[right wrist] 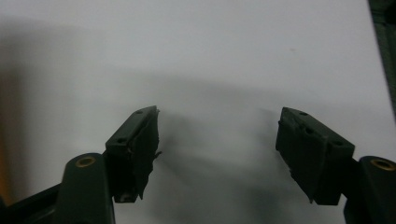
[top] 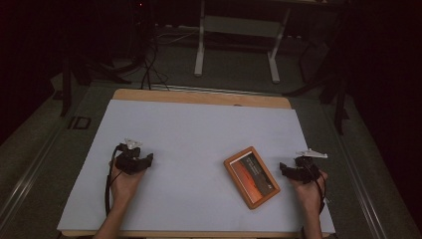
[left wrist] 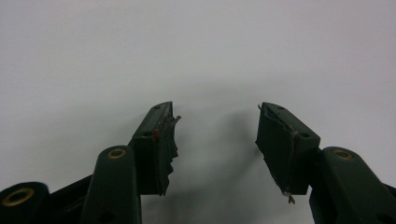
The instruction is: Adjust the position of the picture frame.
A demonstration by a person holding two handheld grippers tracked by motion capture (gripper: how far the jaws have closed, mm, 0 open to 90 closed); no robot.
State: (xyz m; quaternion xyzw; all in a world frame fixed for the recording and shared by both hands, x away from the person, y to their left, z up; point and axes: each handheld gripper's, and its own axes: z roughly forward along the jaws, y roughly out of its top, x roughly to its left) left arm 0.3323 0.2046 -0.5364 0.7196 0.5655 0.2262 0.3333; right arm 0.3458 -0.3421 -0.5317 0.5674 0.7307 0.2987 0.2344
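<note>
From where I sat at the controls, the table [top: 199, 97] carried a big white sheet [top: 199, 134] that covered nearly all of its top, with only a strip of wood showing along the far edge. On the right half of that sheet, toward the near side, lay the orange-framed tablet [top: 251, 177], flat, screen up and skewed so that its long sides ran from far left to near right. My right gripper [top: 287, 170] rested just beside the tablet's right edge, not touching it, and in the right gripper view its jaws stood wide apart over bare sheet with nothing between them [right wrist: 217, 144]. My left gripper [top: 144, 160] sat well apart from the tablet on the left side, its jaws likewise spread and empty [left wrist: 217, 137]. I judged the tablet to be the thing I was about to work on, and the risks came from how it lay: a flat, thin frame gave the jaws little to bite, so a careless approach could shove it across the smooth sheet instead of gripping it. The worn pads [left wrist: 163, 144] looked ragged, which I suspected might let the frame slip once lifted by one corner.
</note>
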